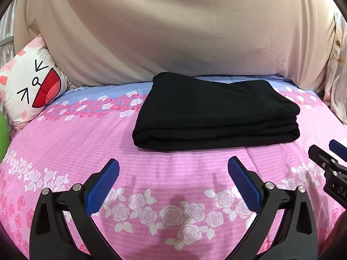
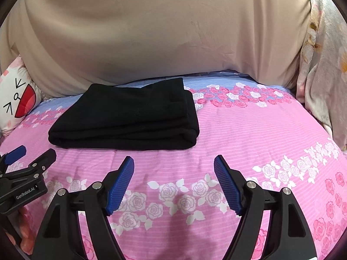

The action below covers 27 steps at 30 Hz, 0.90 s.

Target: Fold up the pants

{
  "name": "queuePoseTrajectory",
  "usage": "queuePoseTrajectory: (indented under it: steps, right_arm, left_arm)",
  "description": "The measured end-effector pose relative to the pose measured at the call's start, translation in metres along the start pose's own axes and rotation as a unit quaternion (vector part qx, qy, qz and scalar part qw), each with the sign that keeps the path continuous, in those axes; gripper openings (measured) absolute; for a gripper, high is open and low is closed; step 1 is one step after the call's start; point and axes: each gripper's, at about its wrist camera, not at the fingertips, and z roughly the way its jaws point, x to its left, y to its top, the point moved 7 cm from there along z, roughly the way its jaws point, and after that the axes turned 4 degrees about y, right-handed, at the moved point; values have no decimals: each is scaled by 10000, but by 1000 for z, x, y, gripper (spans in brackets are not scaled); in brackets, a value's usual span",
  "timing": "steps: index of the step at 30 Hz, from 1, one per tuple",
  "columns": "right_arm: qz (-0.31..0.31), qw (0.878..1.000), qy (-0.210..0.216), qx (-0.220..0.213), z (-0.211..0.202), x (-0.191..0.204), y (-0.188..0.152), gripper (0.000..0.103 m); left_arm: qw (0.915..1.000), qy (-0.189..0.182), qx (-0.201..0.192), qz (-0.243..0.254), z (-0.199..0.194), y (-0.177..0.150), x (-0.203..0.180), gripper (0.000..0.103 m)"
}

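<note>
Pants point(image 1: 215, 112): black, folded, lying just beyond both tongs.
Left gripper point(image 1: 173, 169): spread wide, holding nothing.
Right gripper point(image 2: 174, 165): likewise spread.
Surroundings: floral bedsheet point(image 1: 76, 151), cartoon pillow point(image 1: 32, 86) far left.

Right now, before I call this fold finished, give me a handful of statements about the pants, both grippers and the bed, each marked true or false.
1. The black pants lie folded in a compact stack on the pink floral bedsheet. True.
2. The left gripper is shut on the pants. False: its jaws stand open over bare sheet, apart from the cloth.
3. The right gripper is open and holds nothing. True.
4. The cartoon-face pillow sits on top of the pants. False: it rests at the bed's left edge, apart from them.
5. One trouser leg hangs off the bed. False: the whole stack lies on the sheet.
</note>
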Motion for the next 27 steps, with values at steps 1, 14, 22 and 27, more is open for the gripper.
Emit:
queuePoseTrajectory:
  steps: [1,14,22,27]
  right_arm:
    - [-16,10000,-12,-3,0,0,0,76]
    - [-3,10000,-17,10,-1,-3,0,76]
    - [-1,10000,-16,13,-1,-3,0,77]
    - [-8,10000,-14,26,-1,-3,0,77]
  left_arm:
    - [10000,-5,14,-7,0,0,0,98]
    - [9999,-30,-20,109,-1,-1,-6,98]
    - [10000,-2,30,93,-1,-1,-5,95]
    - [9999,-15,58,122,1,-1,-5,90]
